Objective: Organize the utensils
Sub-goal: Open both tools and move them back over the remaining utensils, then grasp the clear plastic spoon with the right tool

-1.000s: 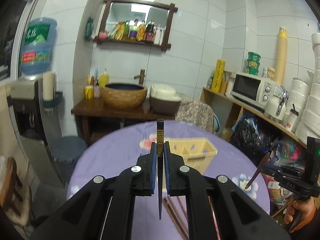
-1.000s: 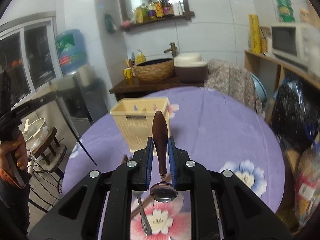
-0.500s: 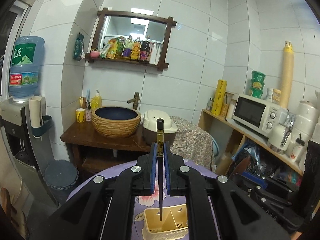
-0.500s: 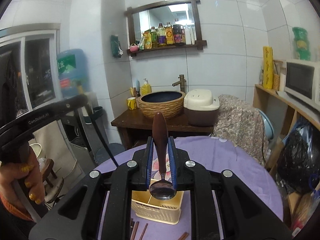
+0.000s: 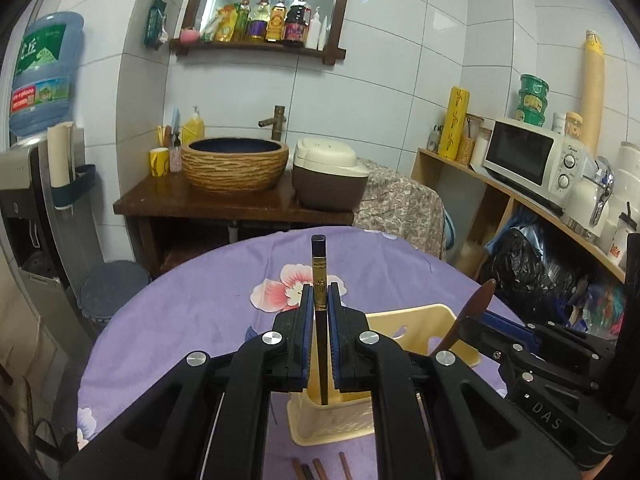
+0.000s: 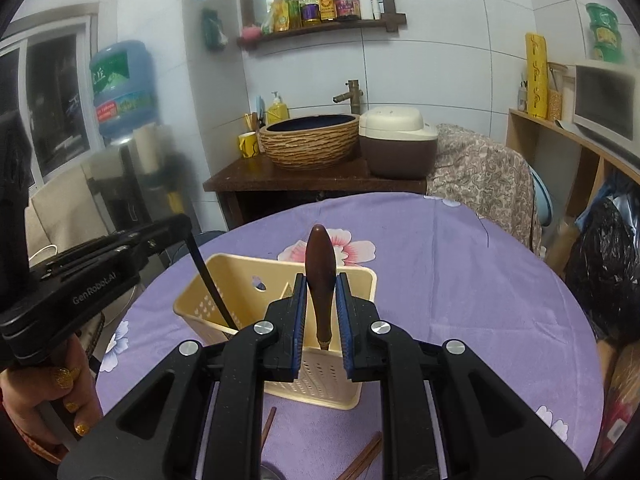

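Left gripper (image 5: 320,304): we see its jaws pinching a dark chopstick (image 5: 319,280) upright, the tip hanging inside the holder's left compartment.
Utensil holder (image 6: 224,280): a cream, perforated caddy on the purple floral tablecloth (image 6: 440,272), between the two grippers — the goal for both utensils.
Right gripper (image 6: 320,312): jaws clamped on the brown handle of a spoon (image 6: 320,272), bowl end pointing down over the holder's right side; we cannot see the bowl.
Loose chopsticks (image 5: 320,470): several lie on the cloth in front of the holder.
Step in hand: we judge both utensils should be lowered vertically — clear of the divider — before the jaws part, so that neither tips the light caddy.
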Action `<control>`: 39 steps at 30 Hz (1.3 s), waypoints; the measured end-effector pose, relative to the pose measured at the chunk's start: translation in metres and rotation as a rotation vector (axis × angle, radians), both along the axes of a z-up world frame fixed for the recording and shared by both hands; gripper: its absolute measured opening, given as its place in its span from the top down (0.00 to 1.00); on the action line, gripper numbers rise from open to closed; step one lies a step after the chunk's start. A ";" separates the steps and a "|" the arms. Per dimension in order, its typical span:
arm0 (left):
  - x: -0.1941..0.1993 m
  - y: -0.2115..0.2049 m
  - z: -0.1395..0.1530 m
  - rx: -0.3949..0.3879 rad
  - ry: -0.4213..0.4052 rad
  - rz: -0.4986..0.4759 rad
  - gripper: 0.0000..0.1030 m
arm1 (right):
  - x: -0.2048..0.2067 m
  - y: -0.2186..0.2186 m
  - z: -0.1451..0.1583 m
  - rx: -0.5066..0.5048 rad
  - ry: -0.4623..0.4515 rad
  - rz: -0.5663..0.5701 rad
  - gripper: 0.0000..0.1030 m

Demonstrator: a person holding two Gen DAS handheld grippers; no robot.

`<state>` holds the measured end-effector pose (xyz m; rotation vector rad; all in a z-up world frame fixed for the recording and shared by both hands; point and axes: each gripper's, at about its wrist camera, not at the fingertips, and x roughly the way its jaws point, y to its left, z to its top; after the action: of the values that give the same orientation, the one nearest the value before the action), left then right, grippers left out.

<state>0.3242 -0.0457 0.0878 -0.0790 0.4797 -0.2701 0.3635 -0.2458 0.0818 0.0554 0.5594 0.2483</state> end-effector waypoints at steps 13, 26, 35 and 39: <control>-0.017 0.005 0.013 -0.024 -0.033 0.001 0.39 | -0.012 -0.009 -0.001 0.008 -0.040 -0.025 0.59; -0.097 0.051 -0.062 -0.014 0.135 0.059 0.23 | -0.095 -0.009 -0.062 -0.011 0.141 0.078 0.39; -0.124 0.069 -0.118 -0.028 0.262 0.105 0.23 | -0.133 0.024 -0.123 -0.092 0.251 0.132 0.39; -0.129 0.068 -0.123 -0.006 0.264 0.102 0.23 | -0.126 0.034 -0.139 -0.102 0.300 0.124 0.39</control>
<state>0.1950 0.0222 -0.0347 -0.1453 0.7348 -0.1615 0.2372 -0.2119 -0.0572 -0.0424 0.8743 0.3343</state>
